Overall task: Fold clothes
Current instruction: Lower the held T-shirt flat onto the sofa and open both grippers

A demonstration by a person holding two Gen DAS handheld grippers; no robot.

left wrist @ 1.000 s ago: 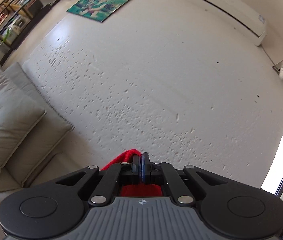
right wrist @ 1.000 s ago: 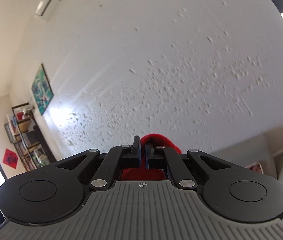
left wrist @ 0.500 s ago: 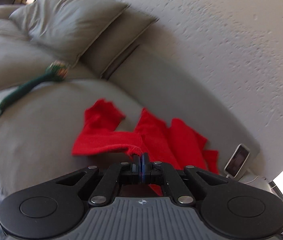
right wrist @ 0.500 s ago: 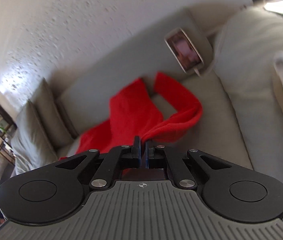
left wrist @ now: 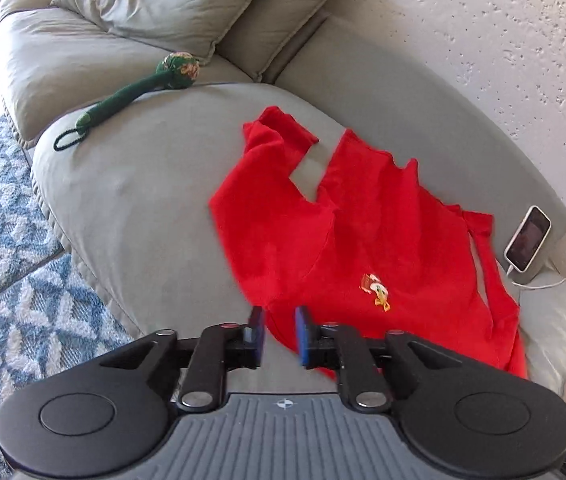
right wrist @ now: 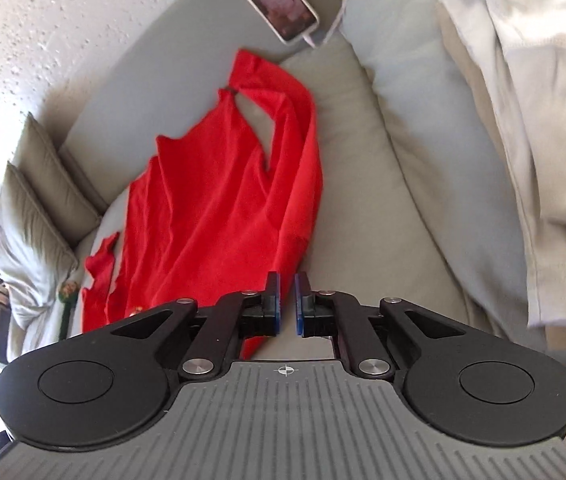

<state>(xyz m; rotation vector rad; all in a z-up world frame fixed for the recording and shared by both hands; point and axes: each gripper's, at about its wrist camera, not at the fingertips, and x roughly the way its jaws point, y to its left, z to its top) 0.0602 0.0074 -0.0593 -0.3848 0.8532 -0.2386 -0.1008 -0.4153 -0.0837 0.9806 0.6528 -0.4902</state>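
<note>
Red shirt (left wrist: 367, 240) lies spread, a bit rumpled, on grey sofa (left wrist: 143, 184), near edge by both grippers. Left gripper (left wrist: 279, 336) & right gripper (right wrist: 286, 304): jaws just been opening, now apart, pads clear of cloth. Phone (right wrist: 281, 4) leans at sofa back beyond shirt.

Both wrist views tilt down (close) at red shirt (left wrist: 363, 240).

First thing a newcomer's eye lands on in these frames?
The red shirt, spread across the grey sofa seat, a small yellow emblem facing up near its close hem. Next, the left gripper and right gripper at that hem, jaws just opened, nothing pinched. A phone leans on the backrest beyond the shirt.
</note>
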